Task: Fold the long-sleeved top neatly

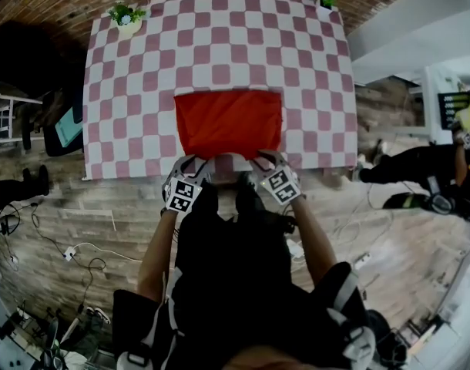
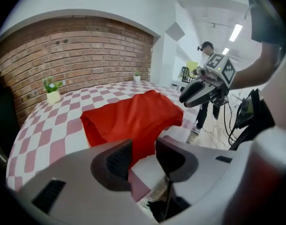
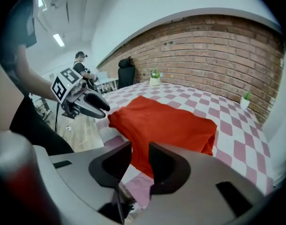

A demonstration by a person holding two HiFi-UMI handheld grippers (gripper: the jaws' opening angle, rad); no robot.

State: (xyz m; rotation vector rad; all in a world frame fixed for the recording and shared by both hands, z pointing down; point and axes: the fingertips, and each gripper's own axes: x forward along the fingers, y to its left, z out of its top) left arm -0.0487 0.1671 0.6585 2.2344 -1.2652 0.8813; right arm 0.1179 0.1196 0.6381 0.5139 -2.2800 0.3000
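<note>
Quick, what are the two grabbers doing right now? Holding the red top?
Left gripper: open, holding nothing; the red top lies beyond its jaws.
Right gripper: open, holding nothing.

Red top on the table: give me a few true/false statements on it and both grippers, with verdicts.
1. The red top lies folded in a rough rectangle on the checkered tablecloth. True.
2. The right gripper is clamped on the top's hem. False: its jaws stand apart with nothing pinched.
3. The left gripper has its jaws apart. True.
4. The top hangs over the table's far edge. False: it lies by the near edge, just ahead of both grippers.
5. A potted plant stands at the table's far left corner. True.
</note>
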